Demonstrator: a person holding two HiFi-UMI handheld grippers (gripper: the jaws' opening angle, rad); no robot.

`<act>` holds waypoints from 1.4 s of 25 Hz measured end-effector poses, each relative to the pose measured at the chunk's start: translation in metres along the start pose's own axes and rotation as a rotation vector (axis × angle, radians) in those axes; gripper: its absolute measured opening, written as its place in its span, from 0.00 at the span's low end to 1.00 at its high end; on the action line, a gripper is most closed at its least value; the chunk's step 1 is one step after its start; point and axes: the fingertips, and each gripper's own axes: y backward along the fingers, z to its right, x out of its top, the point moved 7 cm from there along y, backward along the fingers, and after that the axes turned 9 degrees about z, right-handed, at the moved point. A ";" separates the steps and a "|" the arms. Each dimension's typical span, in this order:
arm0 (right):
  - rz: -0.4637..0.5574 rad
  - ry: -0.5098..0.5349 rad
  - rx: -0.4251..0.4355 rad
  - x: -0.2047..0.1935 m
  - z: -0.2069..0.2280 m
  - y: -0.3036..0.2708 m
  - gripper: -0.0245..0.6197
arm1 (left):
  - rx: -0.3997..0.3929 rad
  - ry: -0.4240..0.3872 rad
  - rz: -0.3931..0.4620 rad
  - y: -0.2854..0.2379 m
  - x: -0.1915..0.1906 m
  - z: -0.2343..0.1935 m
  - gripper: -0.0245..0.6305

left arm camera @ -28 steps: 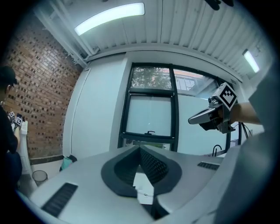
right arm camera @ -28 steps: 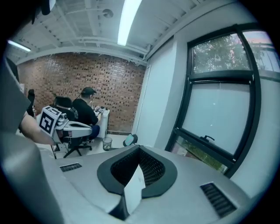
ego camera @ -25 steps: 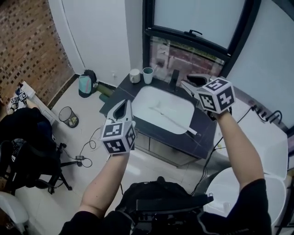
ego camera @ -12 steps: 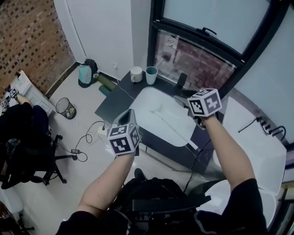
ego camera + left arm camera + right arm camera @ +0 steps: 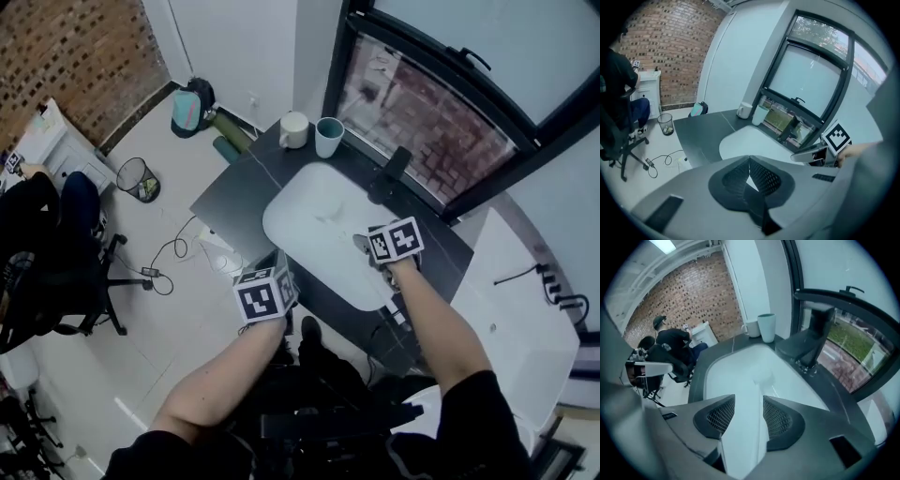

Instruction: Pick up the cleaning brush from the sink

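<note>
Room: tiled floor, brick wall, and a dark counter point(image 5: 234, 192) under a window point(image 5: 422, 103), with a white sink point(image 5: 305, 202) set into it.
Brush: the cleaning brush point(image 5: 761, 377) lies in the sink basin, pale against the white and hard to make out. Its head is toward the middle and its thin handle runs back toward the right gripper.
Right arm: bare forearm stretched forward over the counter's near corner, wrist above the sink's rim.
Right gripper point(image 5: 749, 400): aimed into the basin, jaws spread wide, pads touching nothing. The brush is just ahead of them, not gripped.
Left arm: forearm extended forward and down, held off the counter's front edge, over the floor.
Left gripper point(image 5: 750, 164): jaws pressed together, nothing between them.
Counter top: a white mug point(image 5: 293, 130) and a teal cup point(image 5: 328, 137) stand side by side at the far corner. A dark faucet point(image 5: 394, 169) stands behind the sink.
</note>
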 end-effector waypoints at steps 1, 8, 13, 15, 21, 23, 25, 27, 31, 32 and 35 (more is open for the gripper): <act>-0.032 -0.001 0.014 -0.008 0.005 -0.014 0.31 | 0.016 0.011 -0.013 -0.007 -0.005 0.000 0.02; -0.184 -0.009 0.060 -0.043 0.052 -0.096 0.31 | 0.096 0.048 -0.040 -0.062 -0.022 0.012 0.02; -0.271 -0.011 0.087 -0.066 0.057 -0.135 0.31 | 0.137 0.078 -0.048 -0.076 -0.034 0.000 0.02; -0.303 -0.006 0.111 -0.072 0.059 -0.144 0.31 | 0.147 0.086 -0.043 -0.081 -0.035 0.000 0.02; -0.343 0.018 0.082 -0.086 0.054 -0.167 0.17 | 0.156 0.092 -0.036 -0.083 -0.048 -0.009 0.02; -0.352 -0.001 0.084 -0.086 0.056 -0.169 0.16 | 0.162 0.100 -0.036 -0.084 -0.050 -0.009 0.02; -0.355 -0.011 0.089 -0.087 0.055 -0.169 0.16 | 0.166 0.101 -0.036 -0.083 -0.051 -0.009 0.02; -0.365 0.000 0.084 -0.090 0.053 -0.169 0.16 | 0.164 0.096 -0.036 -0.081 -0.052 -0.009 0.02; -0.360 -0.028 0.064 -0.094 0.051 -0.169 0.11 | 0.151 0.093 -0.033 -0.076 -0.054 -0.009 0.02; -0.346 -0.033 0.056 -0.093 0.052 -0.168 0.10 | 0.148 0.091 -0.030 -0.075 -0.054 -0.009 0.02; -0.318 0.013 0.028 -0.088 0.053 -0.161 0.09 | 0.152 0.085 -0.020 -0.068 -0.053 -0.009 0.02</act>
